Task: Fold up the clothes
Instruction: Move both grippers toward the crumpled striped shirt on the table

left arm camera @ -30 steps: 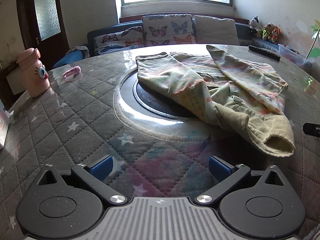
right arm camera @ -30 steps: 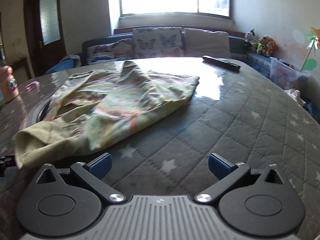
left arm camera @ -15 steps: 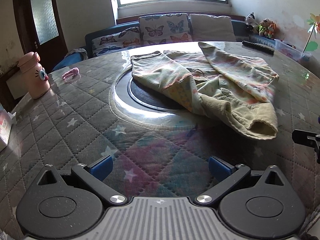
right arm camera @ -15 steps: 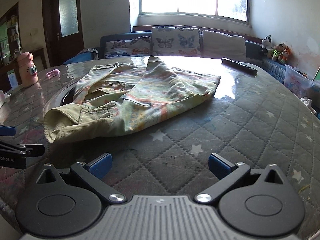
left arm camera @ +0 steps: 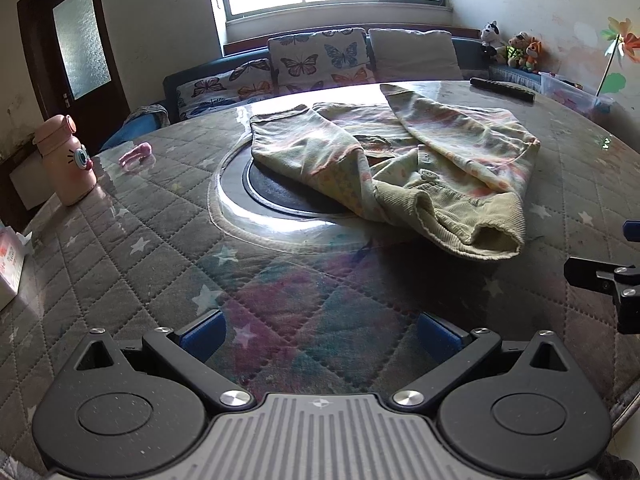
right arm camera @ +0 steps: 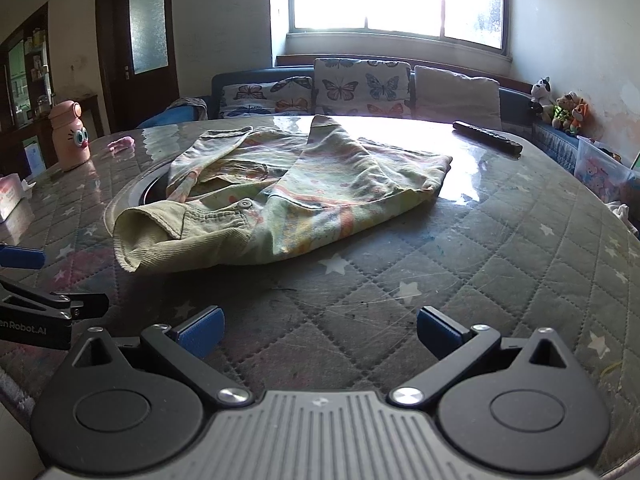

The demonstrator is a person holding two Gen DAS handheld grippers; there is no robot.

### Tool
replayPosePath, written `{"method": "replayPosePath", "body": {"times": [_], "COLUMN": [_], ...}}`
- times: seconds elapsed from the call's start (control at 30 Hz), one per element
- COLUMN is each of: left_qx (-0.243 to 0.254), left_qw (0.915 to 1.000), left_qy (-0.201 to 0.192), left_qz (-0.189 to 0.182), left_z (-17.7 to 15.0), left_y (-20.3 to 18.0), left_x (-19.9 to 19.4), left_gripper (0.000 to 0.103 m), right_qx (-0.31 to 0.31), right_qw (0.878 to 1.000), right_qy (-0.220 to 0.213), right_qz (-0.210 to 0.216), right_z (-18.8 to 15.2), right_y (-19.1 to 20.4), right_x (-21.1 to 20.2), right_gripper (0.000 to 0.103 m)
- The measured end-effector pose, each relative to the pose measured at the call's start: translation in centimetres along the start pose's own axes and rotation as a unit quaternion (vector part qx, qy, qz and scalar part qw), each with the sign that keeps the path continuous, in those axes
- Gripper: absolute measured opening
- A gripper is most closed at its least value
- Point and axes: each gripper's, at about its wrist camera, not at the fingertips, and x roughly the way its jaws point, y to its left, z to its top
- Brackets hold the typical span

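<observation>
A pale yellow-green pair of printed trousers (left arm camera: 400, 168) lies crumpled on the round quilted table (left arm camera: 160, 248), partly over a dark round inset (left arm camera: 276, 196). Its waistband opening faces me; it also shows in the right wrist view (right arm camera: 280, 200). My left gripper (left arm camera: 320, 334) is open and empty, above the table short of the trousers. My right gripper (right arm camera: 320, 330) is open and empty, also short of the trousers. The right gripper shows at the right edge of the left wrist view (left arm camera: 608, 276); the left gripper shows at the left edge of the right wrist view (right arm camera: 40, 300).
A pink bottle (left arm camera: 66, 160) and a small pink object (left arm camera: 136, 154) stand at the table's left. A white box (left arm camera: 10, 268) sits at the left edge. A black remote (right arm camera: 488, 138) lies at the far right. A sofa with butterfly cushions (left arm camera: 320, 60) is behind the table.
Both grippers have pulled back and risen away from the trousers, which now look farther off. The trousers have not moved. Both grippers stay open.
</observation>
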Motion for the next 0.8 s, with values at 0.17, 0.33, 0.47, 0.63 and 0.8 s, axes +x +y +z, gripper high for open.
{"method": "replayPosePath", "body": {"times": [0.17,0.33,0.47,0.63,0.8], "left_qx": [0.003,0.006,0.008,0.011,0.012], "left_qw": [1.0000,1.0000,1.0000,0.9999,0.9999], "left_qy": [-0.001,-0.003,-0.003,-0.003,-0.003], "left_qz": [-0.001,-0.001,-0.001,-0.002,-0.003], "left_z": [-0.1,-0.2,-0.2,-0.3,-0.3], "left_y": [-0.3,-0.5,-0.7,-0.8,-0.9], "left_x": [-0.2,-0.4,-0.5,-0.5,-0.6], "left_gripper": [0.103,0.103,0.103,0.103,0.103], "right_qx": [0.004,0.010,0.013,0.016,0.018], "right_qw": [1.000,1.000,1.000,1.000,1.000], "right_qy": [0.006,0.005,0.005,0.005,0.004], "right_qz": [0.006,0.009,0.010,0.012,0.014], "right_z": [1.1,1.0,1.3,0.8,1.0], "right_y": [-2.8,-2.8,-1.6,0.2,0.9], "right_x": [1.9,1.5,0.9,0.5,0.2], "right_gripper": [0.103,0.103,0.103,0.103,0.103]}}
